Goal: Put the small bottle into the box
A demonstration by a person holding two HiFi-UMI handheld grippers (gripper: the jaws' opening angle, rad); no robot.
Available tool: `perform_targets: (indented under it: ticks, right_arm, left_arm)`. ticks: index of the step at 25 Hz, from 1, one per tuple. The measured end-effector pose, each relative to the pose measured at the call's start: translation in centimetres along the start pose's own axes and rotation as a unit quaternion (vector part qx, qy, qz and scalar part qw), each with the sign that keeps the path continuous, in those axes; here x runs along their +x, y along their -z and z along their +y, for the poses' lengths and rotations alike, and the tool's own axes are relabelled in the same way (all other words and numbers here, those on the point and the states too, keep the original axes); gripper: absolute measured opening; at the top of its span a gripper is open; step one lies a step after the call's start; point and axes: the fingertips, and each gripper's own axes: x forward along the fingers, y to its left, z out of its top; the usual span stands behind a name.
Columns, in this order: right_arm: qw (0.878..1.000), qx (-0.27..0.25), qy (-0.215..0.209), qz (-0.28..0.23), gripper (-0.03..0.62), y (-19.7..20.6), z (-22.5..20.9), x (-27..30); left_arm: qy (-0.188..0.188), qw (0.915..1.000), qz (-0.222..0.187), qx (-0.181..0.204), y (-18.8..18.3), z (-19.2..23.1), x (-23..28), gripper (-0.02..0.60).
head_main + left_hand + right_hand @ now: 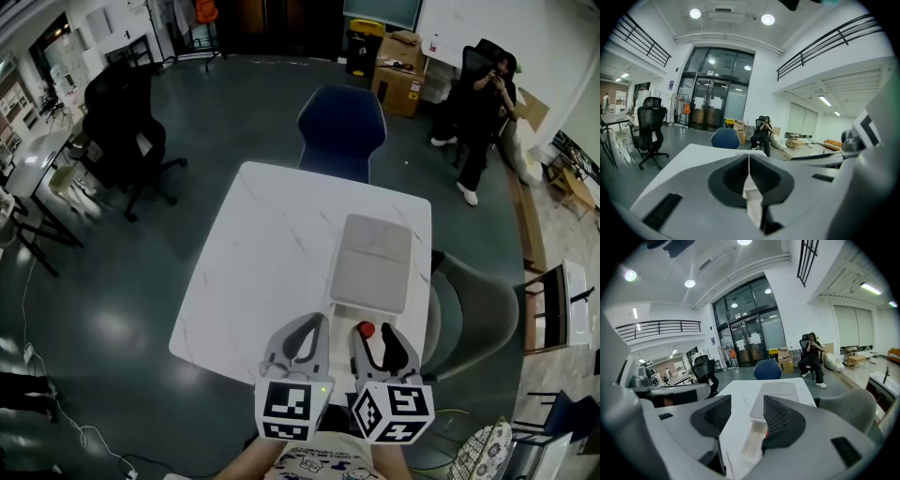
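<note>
A red-capped small bottle (pixel 366 330) lies at the table's near edge, right by my right gripper's (pixel 376 334) fingertips. In the right gripper view only a red sliver of the bottle (pixel 767 431) shows at the inner edge of the right jaw. My right gripper (pixel 746 417) stands open, with the gap between its jaws bare. The pale shallow box (pixel 375 262) lies just beyond it, and the box's narrow near part (pixel 753 442) runs between the jaws. My left gripper (pixel 316 324) hovers beside the right one and is shut on nothing (pixel 749 161).
The white table (pixel 262 262) has a blue chair (pixel 341 131) at its far side and a grey chair (pixel 487 314) at its right. A black office chair (pixel 127 131) stands far left. A person (pixel 483 103) sits at the back right beside cardboard boxes (pixel 398 75).
</note>
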Motion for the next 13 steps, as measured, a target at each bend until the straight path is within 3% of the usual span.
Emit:
perform_targets:
  ticks: [13]
  right_arm:
    - [1.000,-0.004,0.002,-0.004,0.225,-0.4,-0.4,-0.2]
  left_arm:
    - [0.015,0.9999,0.002,0.004,0.2,-1.5,0.3,0.020]
